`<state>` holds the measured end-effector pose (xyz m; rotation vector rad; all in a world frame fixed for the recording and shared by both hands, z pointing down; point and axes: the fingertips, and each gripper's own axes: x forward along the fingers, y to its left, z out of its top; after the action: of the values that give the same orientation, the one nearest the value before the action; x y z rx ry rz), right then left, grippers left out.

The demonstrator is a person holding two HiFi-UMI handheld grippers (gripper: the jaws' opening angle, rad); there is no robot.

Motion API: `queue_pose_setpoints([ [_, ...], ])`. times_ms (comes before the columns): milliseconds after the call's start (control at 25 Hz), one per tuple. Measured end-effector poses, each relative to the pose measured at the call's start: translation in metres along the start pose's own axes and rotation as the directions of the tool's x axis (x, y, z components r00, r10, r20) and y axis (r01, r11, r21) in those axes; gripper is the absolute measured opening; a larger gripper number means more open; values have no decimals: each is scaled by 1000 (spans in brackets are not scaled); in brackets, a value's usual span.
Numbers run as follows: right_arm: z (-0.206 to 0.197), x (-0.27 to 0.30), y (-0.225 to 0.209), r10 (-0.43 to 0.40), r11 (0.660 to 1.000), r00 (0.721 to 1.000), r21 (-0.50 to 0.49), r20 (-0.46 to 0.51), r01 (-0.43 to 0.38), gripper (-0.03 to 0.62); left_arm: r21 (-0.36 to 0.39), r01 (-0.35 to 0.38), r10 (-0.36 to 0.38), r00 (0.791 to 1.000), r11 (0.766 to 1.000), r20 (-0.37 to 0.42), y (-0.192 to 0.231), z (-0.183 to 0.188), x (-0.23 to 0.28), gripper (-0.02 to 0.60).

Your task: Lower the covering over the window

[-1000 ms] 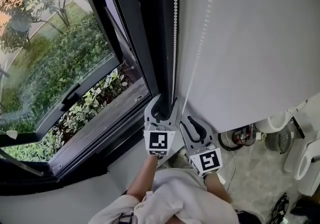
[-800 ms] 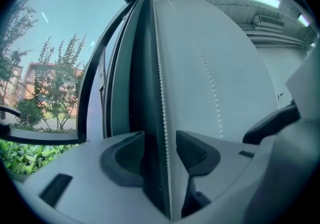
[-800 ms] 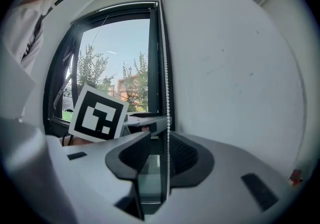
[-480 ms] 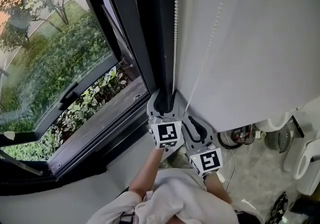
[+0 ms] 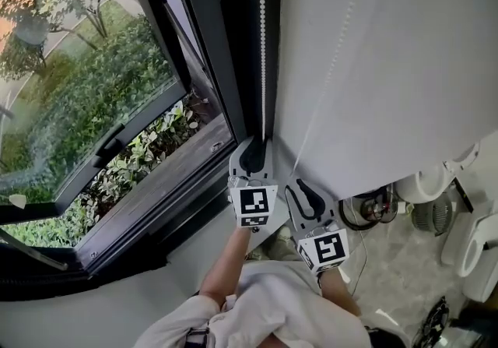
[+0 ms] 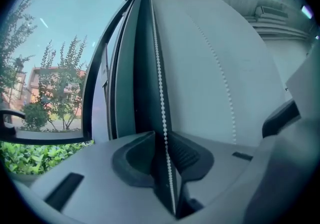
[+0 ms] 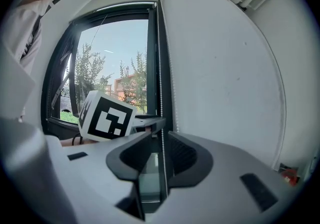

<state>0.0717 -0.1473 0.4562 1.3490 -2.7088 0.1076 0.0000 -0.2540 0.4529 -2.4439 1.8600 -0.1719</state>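
A pale roller blind (image 5: pixel 389 66) hangs over the right part of the dark-framed window (image 5: pixel 222 66). Its white bead chain (image 5: pixel 262 43) drops beside the frame. My left gripper (image 5: pixel 255 145) points level at the frame, and that strand (image 6: pixel 160 82) runs between its pads. The jaws have just been closing, with a thin gap still showing beside the beads. A second strand (image 5: pixel 334 58) slants down the blind to my right gripper (image 5: pixel 297 184). It passes between that gripper's (image 7: pixel 161 140) jaws, which have narrowed a little and stand clear of the chain (image 7: pixel 160 92).
The window's left pane (image 5: pixel 93 105) is swung open onto shrubs and trees. A grey sill (image 5: pixel 156 198) runs below it. White fixtures (image 5: pixel 475 253), a round fan-like item (image 5: pixel 426 220) and cables (image 5: pixel 366 210) stand on the floor at the right. The person's pale sleeve (image 5: pixel 272 307) fills the bottom.
The left gripper's jaws have drawn in from wide apart to narrow around the bead chain. It has shifted slightly toward the frame. The right gripper has stayed in place.
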Motion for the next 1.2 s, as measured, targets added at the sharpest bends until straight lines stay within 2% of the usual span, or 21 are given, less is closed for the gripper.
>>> queue_pose_setpoints([
  [240, 7, -4, 7, -5, 1000, 1000, -13, 15, 5, 94, -28, 96, -96, 995, 995, 1, -6, -3, -9, 14],
  [360, 11, -4, 12, -5, 1000, 1000, -20, 23, 5, 91, -51, 147, -148, 989, 988, -7, -11, -10, -18, 14],
  [680, 26, 2, 28, 16, 998, 999, -63, 47, -13, 91, -77, 221, -221, 975, 972, 16, -16, -17, -43, 14],
  [880, 53, 11, 40, 66, 989, 994, -141, 82, -54, 91, -93, 268, -267, 963, 959, 22, -18, -19, -57, 14],
  [1200, 104, 30, 51, 128, 979, 977, -178, 169, -97, 106, -110, 326, -325, 945, 939, 30, -26, -20, -75, 14],
])
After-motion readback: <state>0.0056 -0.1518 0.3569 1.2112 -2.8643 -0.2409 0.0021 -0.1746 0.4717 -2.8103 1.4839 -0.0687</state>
